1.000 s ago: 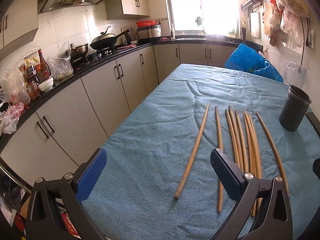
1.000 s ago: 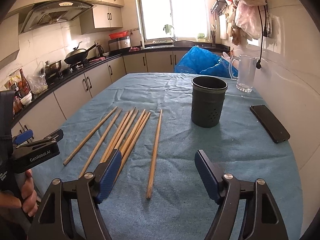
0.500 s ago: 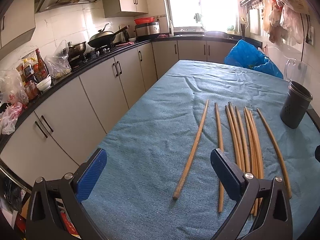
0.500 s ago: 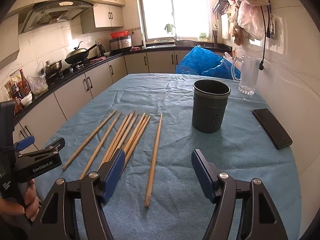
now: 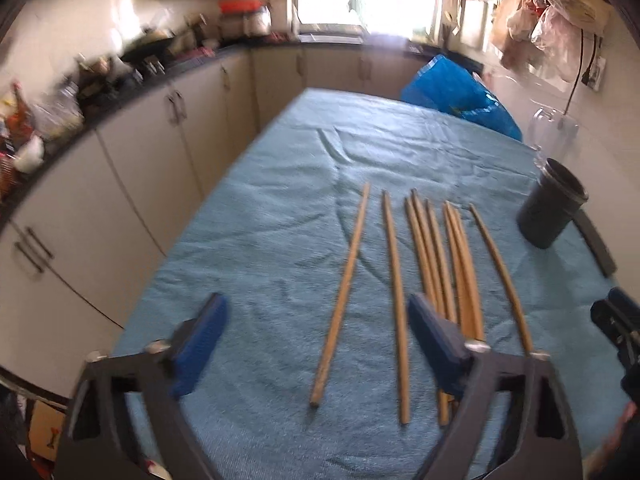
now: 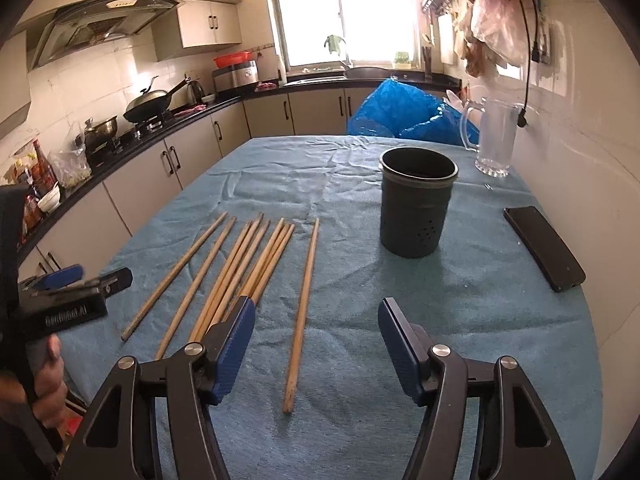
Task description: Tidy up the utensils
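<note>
Several wooden chopsticks (image 5: 428, 256) (image 6: 248, 268) lie side by side on the blue tablecloth (image 5: 280, 216) (image 6: 460, 320). A dark perforated utensil holder (image 6: 416, 200) (image 5: 552, 212) stands upright and empty to their right. My left gripper (image 5: 316, 340) is open above the near ends of the two leftmost chopsticks (image 5: 342, 288). My right gripper (image 6: 316, 344) is open and empty, just above the near end of the rightmost chopstick (image 6: 304, 304). The left gripper also shows in the right wrist view (image 6: 76, 284).
A black phone (image 6: 544, 248) lies at the right table edge. A glass pitcher (image 6: 494, 140) and a blue plastic bag (image 6: 404, 112) (image 5: 456, 96) sit at the far end. Kitchen cabinets and a counter (image 6: 168, 160) run along the left.
My left gripper has swung right and forward; its view is blurred. My right gripper has moved forward, closer to the rightmost chopstick and the holder. Both stay open.
</note>
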`<state>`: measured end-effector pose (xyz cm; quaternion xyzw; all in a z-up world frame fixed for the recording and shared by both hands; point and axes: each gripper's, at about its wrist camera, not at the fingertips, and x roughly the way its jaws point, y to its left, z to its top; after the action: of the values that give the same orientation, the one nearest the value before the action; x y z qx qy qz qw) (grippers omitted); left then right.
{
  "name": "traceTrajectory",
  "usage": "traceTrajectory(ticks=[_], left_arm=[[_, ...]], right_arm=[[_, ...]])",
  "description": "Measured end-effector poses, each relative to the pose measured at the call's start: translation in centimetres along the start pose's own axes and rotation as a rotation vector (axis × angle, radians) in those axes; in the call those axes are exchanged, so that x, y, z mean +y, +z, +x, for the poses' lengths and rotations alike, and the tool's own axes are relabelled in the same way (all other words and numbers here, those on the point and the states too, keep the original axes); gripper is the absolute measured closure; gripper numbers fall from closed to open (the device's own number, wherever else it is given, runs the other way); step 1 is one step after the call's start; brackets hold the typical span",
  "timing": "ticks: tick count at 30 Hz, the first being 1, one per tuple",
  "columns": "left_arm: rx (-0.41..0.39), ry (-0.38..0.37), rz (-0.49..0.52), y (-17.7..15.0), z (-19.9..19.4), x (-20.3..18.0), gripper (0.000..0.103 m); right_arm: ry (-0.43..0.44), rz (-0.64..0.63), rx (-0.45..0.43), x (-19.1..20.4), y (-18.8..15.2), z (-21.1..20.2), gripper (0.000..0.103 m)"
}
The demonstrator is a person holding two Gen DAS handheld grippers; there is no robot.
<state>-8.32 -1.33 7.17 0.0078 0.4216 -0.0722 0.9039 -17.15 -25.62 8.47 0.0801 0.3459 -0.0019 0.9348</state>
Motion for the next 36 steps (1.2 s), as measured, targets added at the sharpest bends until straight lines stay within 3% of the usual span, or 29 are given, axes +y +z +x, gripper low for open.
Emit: traceTrajectory(ticks=[3, 5, 8, 9, 14, 19, 25, 31, 33, 36], left_arm=[[0.107, -0.086, -0.014, 1.9, 2.2, 0.5, 0.033], [0.138, -0.117, -0.016, 2.8, 3.3, 0.3, 0.038], [0.190, -0.140, 0.002, 4.2, 5.1, -0.6, 0.070], [0.201, -0.153, -0.002, 4.7, 5.6, -0.8, 0.073], [0.268, -0.218, 0.005, 7.3, 8.4, -2.3, 0.075], [0.288, -0.212, 0.008, 8.8, 9.9, -3.6, 0.078], [0.340, -0.226, 0.019, 10.5, 13.2, -5.1, 0.084], [0.365, -0.175, 0.041, 10.7, 15.5, -6.0, 0.087], [0.381, -0.171, 0.041, 10.6, 16.4, -6.2, 0.093], [0.362, -0.153, 0.050, 10.3, 16.4, -6.3, 0.096]], right_arm=[[-0.003, 0.015, -0.008, -0.5, 0.0, -0.2, 0.034], [-0.002, 0.028, 0.000, -0.8, 0.1, -0.1, 0.034], [0.009, 0.045, 0.013, -1.3, 0.2, -0.1, 0.035], [0.003, 0.047, 0.014, -1.5, 0.2, -0.2, 0.035], [-0.003, 0.055, 0.016, -2.0, 0.4, -0.6, 0.035], [0.022, 0.068, 0.061, -2.5, 1.1, -0.3, 0.035], [0.015, 0.069, 0.054, -2.6, 2.1, -0.6, 0.035], [0.015, 0.073, 0.070, -2.5, 2.0, -0.2, 0.035], [0.015, 0.071, 0.077, -2.5, 2.2, -0.1, 0.035], [0.016, 0.061, 0.089, -2.2, 2.9, 0.2, 0.035]])
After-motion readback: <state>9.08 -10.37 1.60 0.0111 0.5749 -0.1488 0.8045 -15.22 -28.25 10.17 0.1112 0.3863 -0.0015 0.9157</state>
